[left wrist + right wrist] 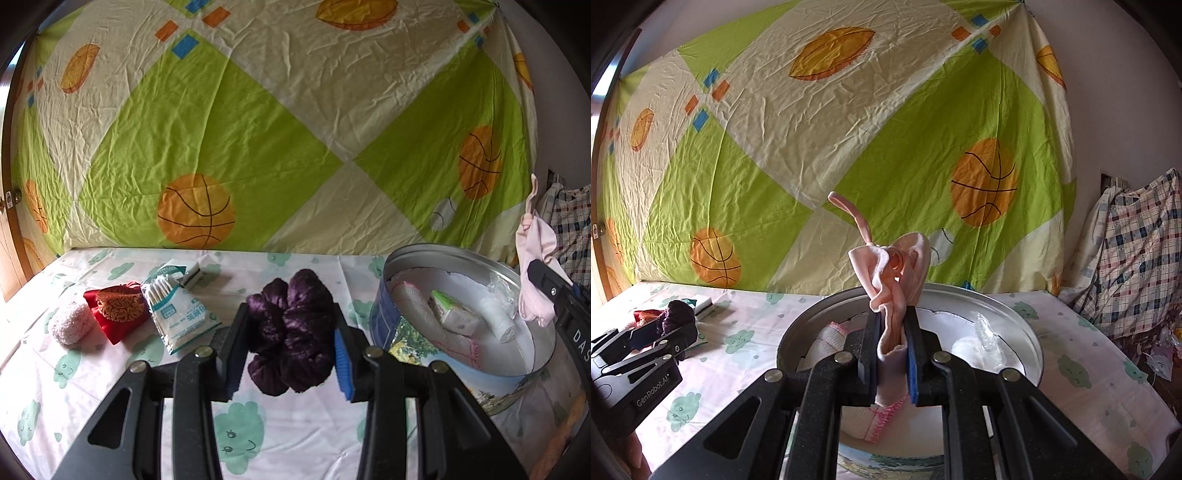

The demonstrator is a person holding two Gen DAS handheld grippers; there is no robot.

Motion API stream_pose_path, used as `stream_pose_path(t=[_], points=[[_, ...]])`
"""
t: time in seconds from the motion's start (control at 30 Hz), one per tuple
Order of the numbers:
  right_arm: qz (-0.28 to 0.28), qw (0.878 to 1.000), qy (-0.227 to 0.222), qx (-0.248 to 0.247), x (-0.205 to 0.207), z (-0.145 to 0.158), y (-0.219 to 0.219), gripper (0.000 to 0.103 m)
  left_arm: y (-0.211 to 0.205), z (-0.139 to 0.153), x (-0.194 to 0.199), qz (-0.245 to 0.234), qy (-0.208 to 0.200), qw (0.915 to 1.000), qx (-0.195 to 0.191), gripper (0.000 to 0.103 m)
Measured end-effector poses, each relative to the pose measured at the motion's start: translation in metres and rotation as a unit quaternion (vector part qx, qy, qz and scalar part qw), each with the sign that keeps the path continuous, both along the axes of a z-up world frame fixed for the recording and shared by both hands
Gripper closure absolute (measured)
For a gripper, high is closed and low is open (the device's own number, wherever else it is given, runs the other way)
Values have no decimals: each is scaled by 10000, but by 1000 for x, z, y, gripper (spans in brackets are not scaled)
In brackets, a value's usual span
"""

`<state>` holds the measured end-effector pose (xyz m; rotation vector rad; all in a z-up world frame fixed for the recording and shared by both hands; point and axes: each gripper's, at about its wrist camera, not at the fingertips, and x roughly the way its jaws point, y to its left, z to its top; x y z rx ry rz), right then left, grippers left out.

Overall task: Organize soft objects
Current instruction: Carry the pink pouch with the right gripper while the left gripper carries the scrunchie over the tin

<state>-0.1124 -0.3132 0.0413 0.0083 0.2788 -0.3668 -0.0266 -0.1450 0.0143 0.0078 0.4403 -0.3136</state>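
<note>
My left gripper (290, 334) is shut on a dark purple scrunchie (291, 328) and holds it above the bed sheet, left of the round metal tin (388, 280). My right gripper (893, 345) is shut on a pale pink soft cloth piece (897, 273) and holds it over the tin (1027, 332); it also shows in the left wrist view (535, 251). In the tin lie a folded white cloth with pink edging (413, 299), a green-topped tissue pack (452, 310) and a white roll (498, 321).
On the sheet at the left lie a fluffy pink ball (72, 323), a red embroidered pouch (116, 308), a bag of cotton swabs (177, 308) and a small box (192, 275). A plaid cloth pile (1137, 254) sits at the right. A patterned sheet (258, 122) hangs behind.
</note>
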Motion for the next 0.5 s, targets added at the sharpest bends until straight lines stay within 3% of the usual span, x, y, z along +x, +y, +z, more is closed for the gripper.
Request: stream_pose_path(t=[0.5], points=[[-438, 9990, -10, 128, -7, 4, -51, 90, -45, 13, -10, -377, -151, 9992, 22, 64]])
